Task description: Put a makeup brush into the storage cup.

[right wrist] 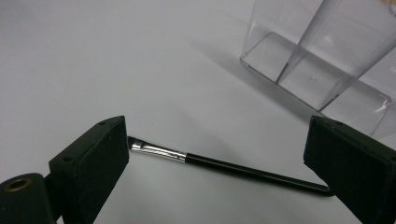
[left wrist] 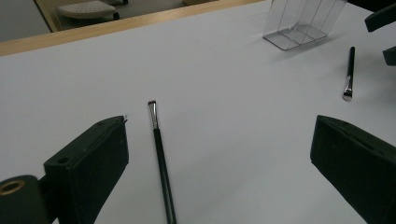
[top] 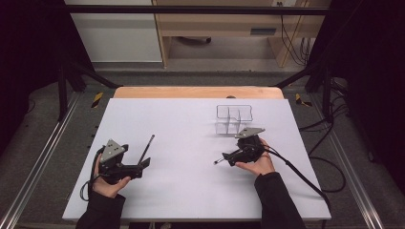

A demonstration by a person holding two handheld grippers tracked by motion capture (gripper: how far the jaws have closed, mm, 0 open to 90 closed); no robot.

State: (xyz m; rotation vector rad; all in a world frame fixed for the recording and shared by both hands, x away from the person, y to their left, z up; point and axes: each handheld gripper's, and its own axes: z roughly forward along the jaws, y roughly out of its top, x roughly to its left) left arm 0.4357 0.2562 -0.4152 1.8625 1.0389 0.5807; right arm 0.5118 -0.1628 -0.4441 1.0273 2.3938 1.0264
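Two thin black make-up brushes lie flat on the white table (top: 191,191). One brush (top: 148,147) lies in front of my left gripper (top: 141,168), which is open; in the left gripper view this brush (left wrist: 161,163) runs up between the wide jaws of the gripper (left wrist: 219,135), bristles pointing away. The other brush (top: 219,161) lies at my right gripper (top: 230,157), also open. In the right gripper view that brush (right wrist: 224,165) lies crosswise between the jaws of the gripper (right wrist: 217,135), touching neither. A clear divided organizer (top: 234,118) stands just beyond the right gripper.
The organizer (right wrist: 327,56) is empty, its compartments open upward. The left gripper view also shows the organizer (left wrist: 303,23), the second brush (left wrist: 349,74) and part of the right gripper (left wrist: 383,18). A wooden edge (top: 198,92) borders the table's far side.
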